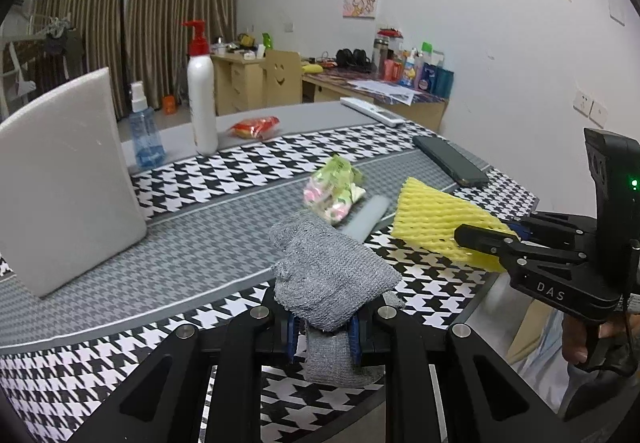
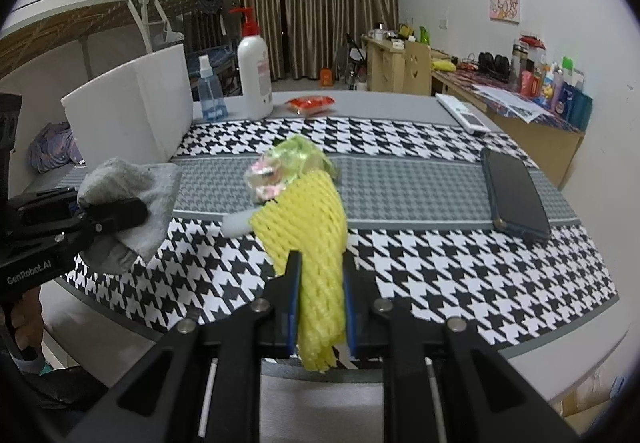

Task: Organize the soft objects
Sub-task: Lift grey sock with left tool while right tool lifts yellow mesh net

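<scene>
The counter [image 2: 460, 263] has a black-and-white houndstooth cloth. On it stand a white box [image 2: 136, 103], a blue spray bottle [image 2: 210, 91] and a white pump bottle [image 2: 254, 71]. A red packet [image 2: 311, 103], a remote [image 2: 462, 113], a dark phone [image 2: 514, 195] and a green-pink wrapped bundle [image 1: 334, 189] lie there.

My right gripper [image 2: 320, 283] clamps yellow foam net [image 2: 308, 219] above houndstooth worktop [image 2: 460, 263]; left gripper [image 2: 120, 217] holds grey cloth [image 2: 132, 187]; phone [image 2: 514, 193] right.
</scene>
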Tool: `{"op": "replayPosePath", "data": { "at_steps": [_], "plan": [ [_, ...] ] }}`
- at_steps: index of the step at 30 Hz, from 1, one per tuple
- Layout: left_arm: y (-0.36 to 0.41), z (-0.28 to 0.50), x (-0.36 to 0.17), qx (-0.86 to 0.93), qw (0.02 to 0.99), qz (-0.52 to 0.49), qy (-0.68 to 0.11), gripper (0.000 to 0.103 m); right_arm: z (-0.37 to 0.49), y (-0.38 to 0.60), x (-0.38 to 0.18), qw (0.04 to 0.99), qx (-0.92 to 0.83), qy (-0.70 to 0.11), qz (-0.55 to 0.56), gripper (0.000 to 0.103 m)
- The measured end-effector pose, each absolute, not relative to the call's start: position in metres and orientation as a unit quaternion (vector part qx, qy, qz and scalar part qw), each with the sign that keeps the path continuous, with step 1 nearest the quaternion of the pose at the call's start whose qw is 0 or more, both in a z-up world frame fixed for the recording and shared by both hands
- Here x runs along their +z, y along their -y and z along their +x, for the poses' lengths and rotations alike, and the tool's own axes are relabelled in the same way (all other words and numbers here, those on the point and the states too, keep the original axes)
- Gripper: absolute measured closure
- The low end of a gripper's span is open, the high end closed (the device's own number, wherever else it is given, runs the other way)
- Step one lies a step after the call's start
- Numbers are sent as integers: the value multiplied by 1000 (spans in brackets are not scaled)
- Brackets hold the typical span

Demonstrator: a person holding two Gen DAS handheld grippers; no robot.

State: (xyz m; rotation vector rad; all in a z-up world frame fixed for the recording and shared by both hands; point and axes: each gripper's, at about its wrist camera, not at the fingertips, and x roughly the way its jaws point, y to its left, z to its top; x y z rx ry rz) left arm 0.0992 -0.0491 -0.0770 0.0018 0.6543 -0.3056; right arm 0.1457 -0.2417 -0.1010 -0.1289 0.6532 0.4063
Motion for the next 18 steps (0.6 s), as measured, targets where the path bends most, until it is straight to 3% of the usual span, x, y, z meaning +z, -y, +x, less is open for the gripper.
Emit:
{"op": "replayPosePath", "data": {
  "at_steps": [18],
  "plan": [
    [33,89,-54,-123,951,8,-283,83,141,231,-76,936,212,-277,-54,81]
  ]
}}
